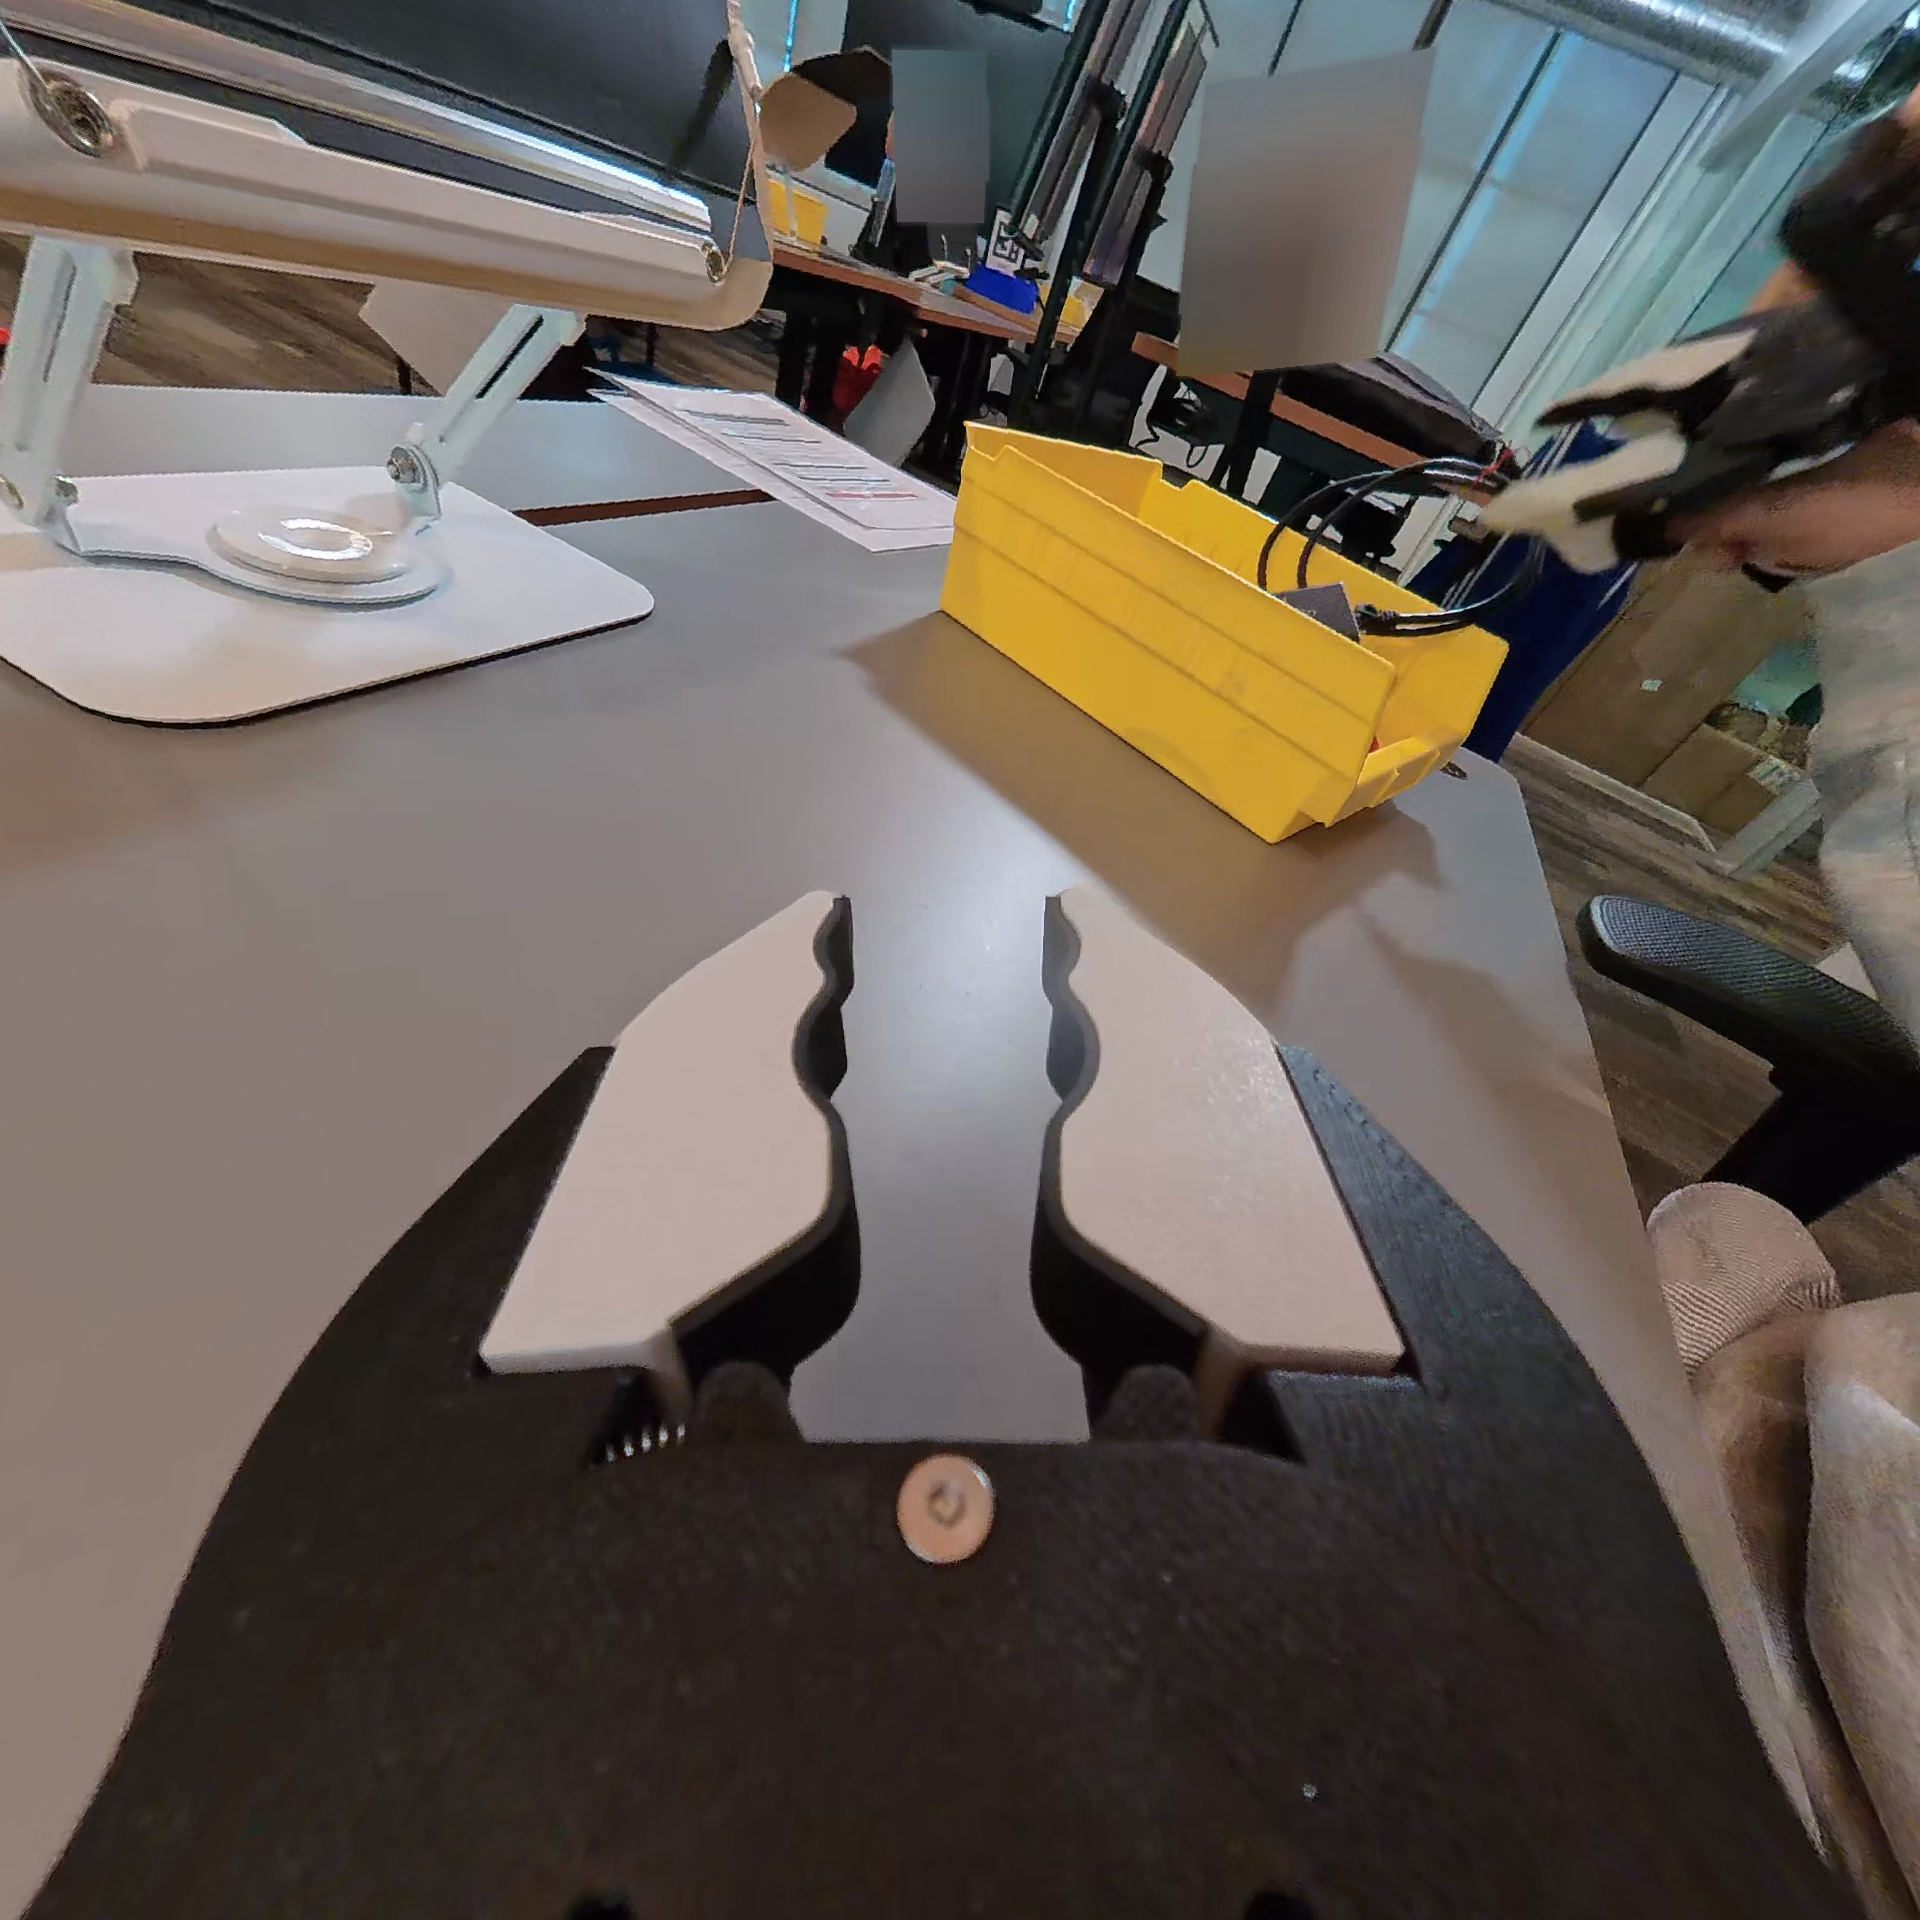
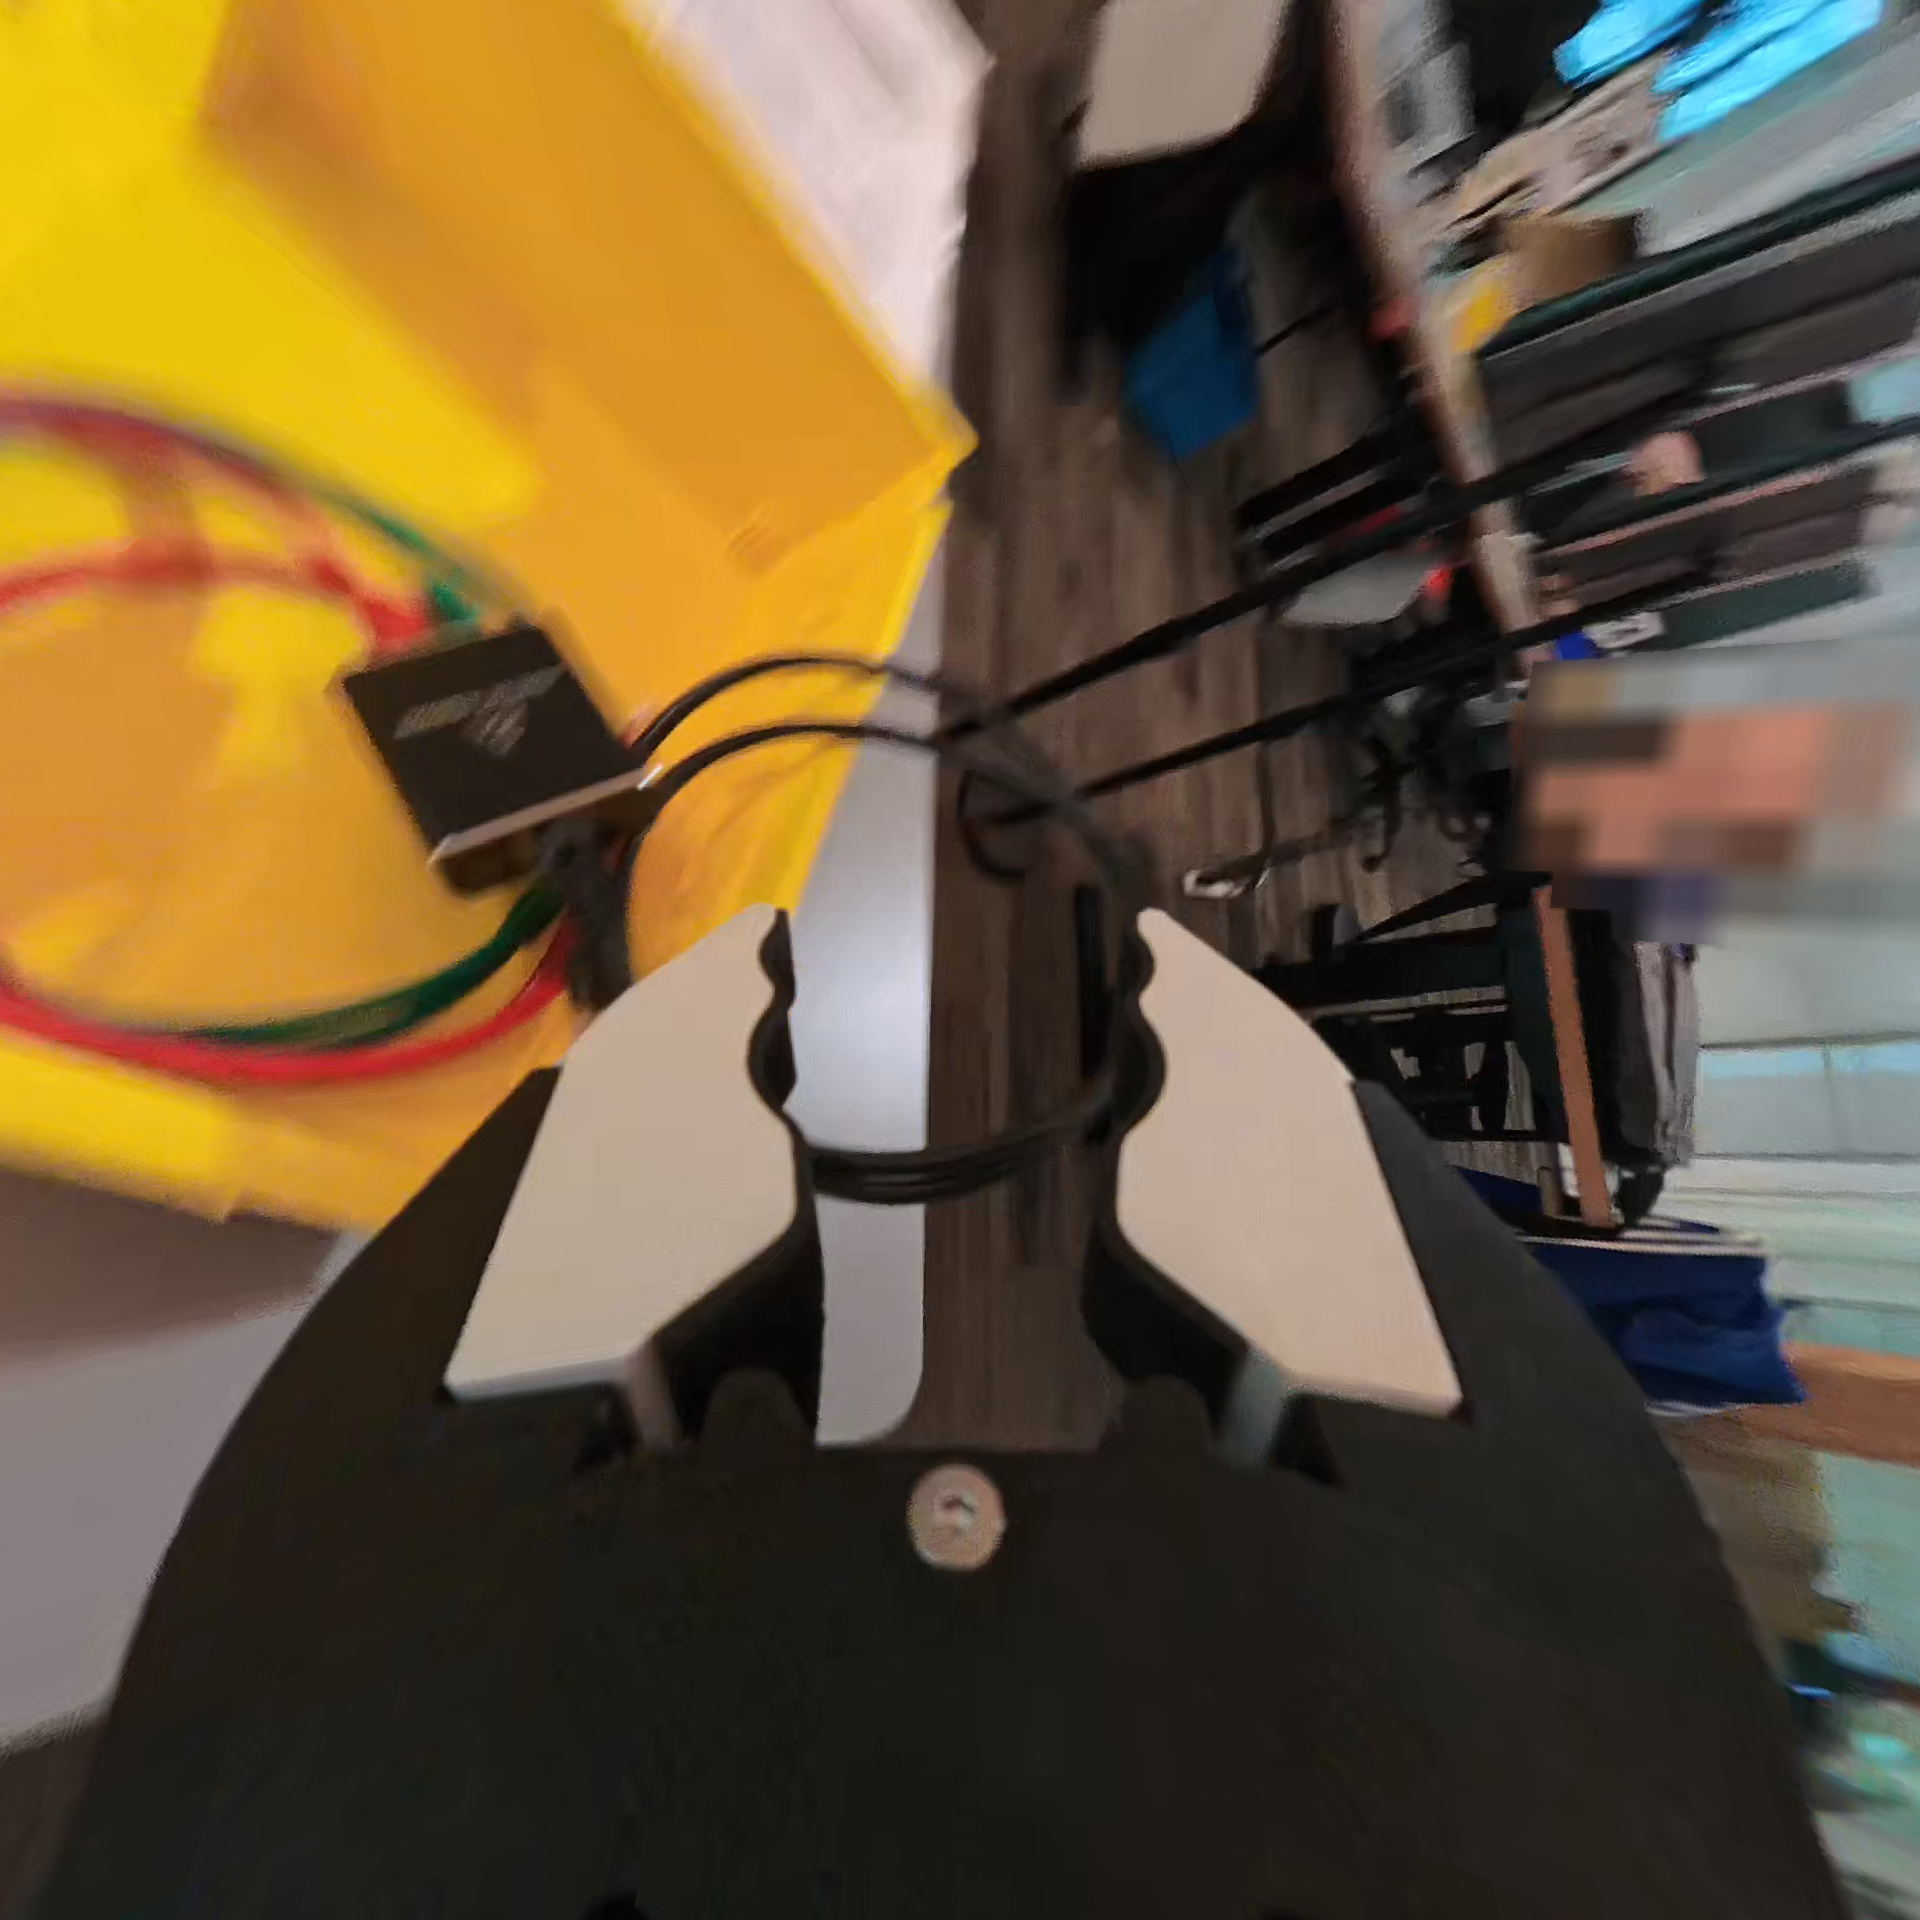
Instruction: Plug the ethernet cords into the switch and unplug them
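A small black switch (image 2: 488, 748) lies inside a yellow bin (image 2: 644, 312), with red and green cords (image 2: 312, 1049) coiled beside it. Black cords (image 2: 956, 1174) run from the switch and loop across the gap between my right gripper's fingers. My right gripper (image 2: 961, 925) is open, tilted sideways above the bin's end; the view is blurred. In the left wrist view the right gripper (image 1: 1558, 457) hovers over the bin (image 1: 1195, 644), with the black cords (image 1: 1340, 499) rising to it from the switch (image 1: 1325, 608). My left gripper (image 1: 948, 914) is open and empty, low over the grey table (image 1: 520, 883).
A white stand with a flat base (image 1: 312, 603) sits at the table's back left. A paper sheet (image 1: 790, 457) lies behind the bin. A black chair armrest (image 1: 1745, 997) and a person's clothed leg (image 1: 1787, 1455) are off the table's right edge.
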